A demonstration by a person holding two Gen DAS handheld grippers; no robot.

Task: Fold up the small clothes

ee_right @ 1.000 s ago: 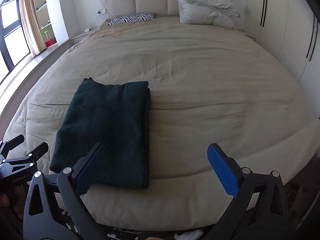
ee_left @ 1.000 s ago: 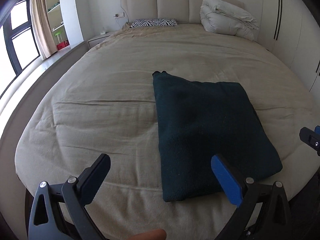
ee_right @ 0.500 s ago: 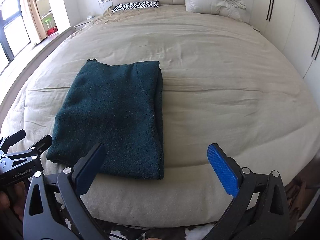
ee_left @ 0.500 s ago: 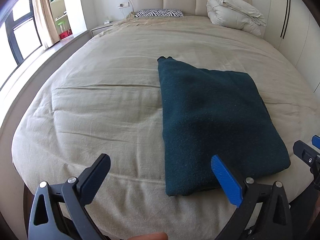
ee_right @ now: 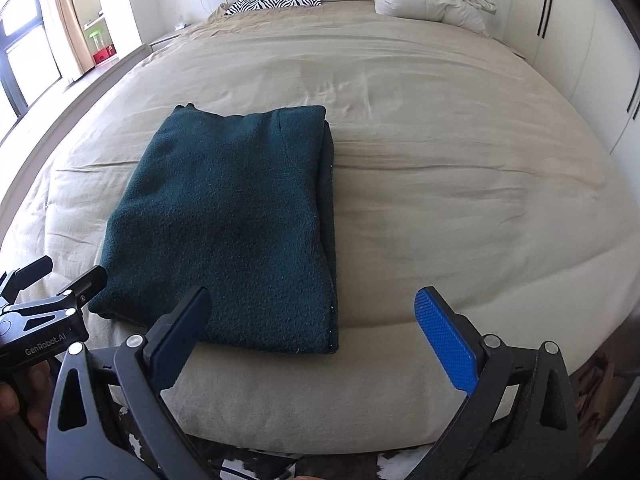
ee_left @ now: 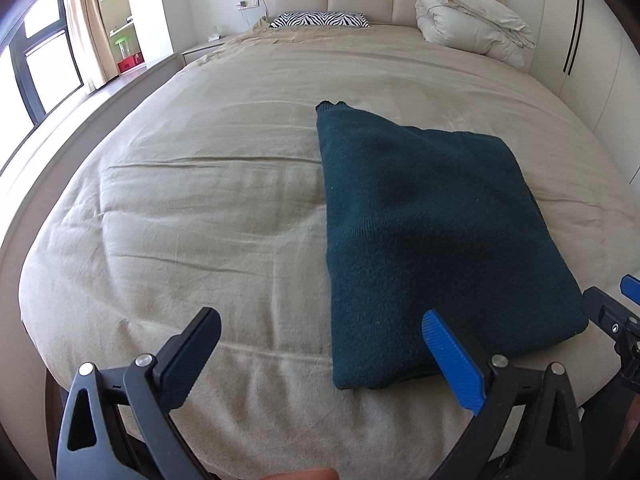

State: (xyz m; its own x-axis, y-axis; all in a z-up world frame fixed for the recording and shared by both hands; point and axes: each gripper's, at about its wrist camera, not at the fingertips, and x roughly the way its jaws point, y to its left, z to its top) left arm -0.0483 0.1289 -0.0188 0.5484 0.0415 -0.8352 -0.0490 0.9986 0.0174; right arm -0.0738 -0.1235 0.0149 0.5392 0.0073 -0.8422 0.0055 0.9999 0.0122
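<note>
A dark green knitted garment lies folded into a rectangle on the beige bed, near its front edge. It also shows in the right wrist view. My left gripper is open and empty, just short of the garment's near left corner. My right gripper is open and empty, over the garment's near right corner. The left gripper shows at the left edge of the right wrist view. The right gripper's tip shows at the right edge of the left wrist view.
A zebra-striped pillow and a bundled white duvet lie at the padded headboard. A window and shelves stand to the left. White wardrobe doors run along the right. The bed's front edge is just below the grippers.
Both grippers have moved forward and higher over the bed, so the folded garment looks closer and is seen more from above. Both stay open. The garment has not moved.
</note>
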